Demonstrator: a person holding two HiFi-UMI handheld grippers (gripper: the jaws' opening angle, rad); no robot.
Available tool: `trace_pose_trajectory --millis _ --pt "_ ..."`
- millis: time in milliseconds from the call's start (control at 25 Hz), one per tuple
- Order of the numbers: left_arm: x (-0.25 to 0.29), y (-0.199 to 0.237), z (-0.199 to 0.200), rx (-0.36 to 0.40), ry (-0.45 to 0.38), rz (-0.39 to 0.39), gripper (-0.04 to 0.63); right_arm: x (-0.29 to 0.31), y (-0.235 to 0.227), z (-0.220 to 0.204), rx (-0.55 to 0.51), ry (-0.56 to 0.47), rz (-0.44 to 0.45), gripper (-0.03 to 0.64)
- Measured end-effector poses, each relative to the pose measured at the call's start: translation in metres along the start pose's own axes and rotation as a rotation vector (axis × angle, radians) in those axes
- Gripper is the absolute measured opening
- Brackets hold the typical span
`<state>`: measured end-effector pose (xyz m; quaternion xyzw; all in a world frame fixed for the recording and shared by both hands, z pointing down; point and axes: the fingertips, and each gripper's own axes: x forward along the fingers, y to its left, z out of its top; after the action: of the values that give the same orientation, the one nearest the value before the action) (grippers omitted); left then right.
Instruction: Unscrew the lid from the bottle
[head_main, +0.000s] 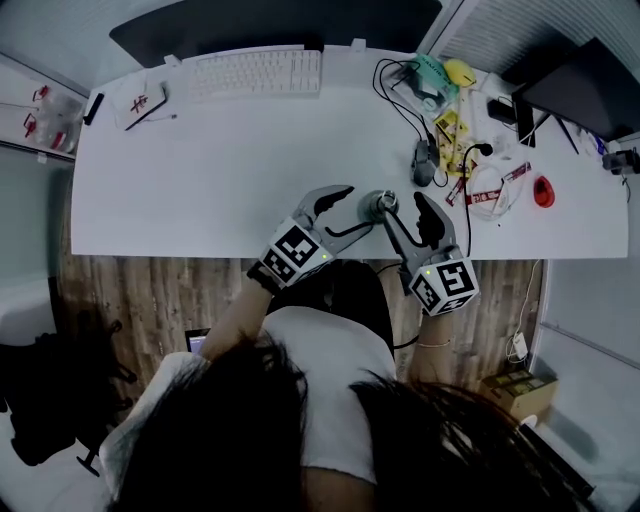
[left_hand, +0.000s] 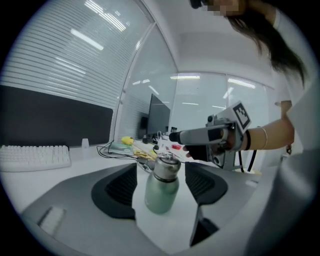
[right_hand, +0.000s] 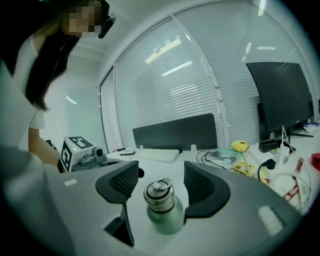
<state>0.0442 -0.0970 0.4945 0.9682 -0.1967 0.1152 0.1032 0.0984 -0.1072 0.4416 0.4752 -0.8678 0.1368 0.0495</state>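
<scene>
A green bottle (head_main: 380, 206) with a steel lid (left_hand: 166, 167) stands upright near the front edge of the white desk (head_main: 200, 170). My left gripper (head_main: 352, 210) comes at it from the left and my right gripper (head_main: 403, 207) from the front right. In the left gripper view the bottle (left_hand: 162, 190) sits between the wide-apart jaws with gaps on both sides. In the right gripper view the bottle (right_hand: 163, 209) and its ring-topped lid (right_hand: 159, 193) stand between the jaws, and the pads do not press on them. Both grippers are open.
A white keyboard (head_main: 258, 72) lies at the back of the desk. Cables, a mouse (head_main: 424, 165), packets and a red object (head_main: 543, 191) crowd the right side. A notebook (head_main: 140, 103) lies at the back left. A dark monitor (right_hand: 280, 95) stands at the right.
</scene>
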Motion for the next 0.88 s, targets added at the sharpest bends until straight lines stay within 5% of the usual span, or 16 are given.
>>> trace_pose_trajectory --millis 600,880 --pt "0.045 -0.003 -0.057 0.084 0.090 -0.213 0.373 0.019 0.003 -0.041 -0.029 0.070 0.110 0.258" --pt "0.057 -0.005 -0.057 0.092 0.085 -0.229 0.370 0.026 0.010 -0.048 -0.043 0.080 0.122 0.258"
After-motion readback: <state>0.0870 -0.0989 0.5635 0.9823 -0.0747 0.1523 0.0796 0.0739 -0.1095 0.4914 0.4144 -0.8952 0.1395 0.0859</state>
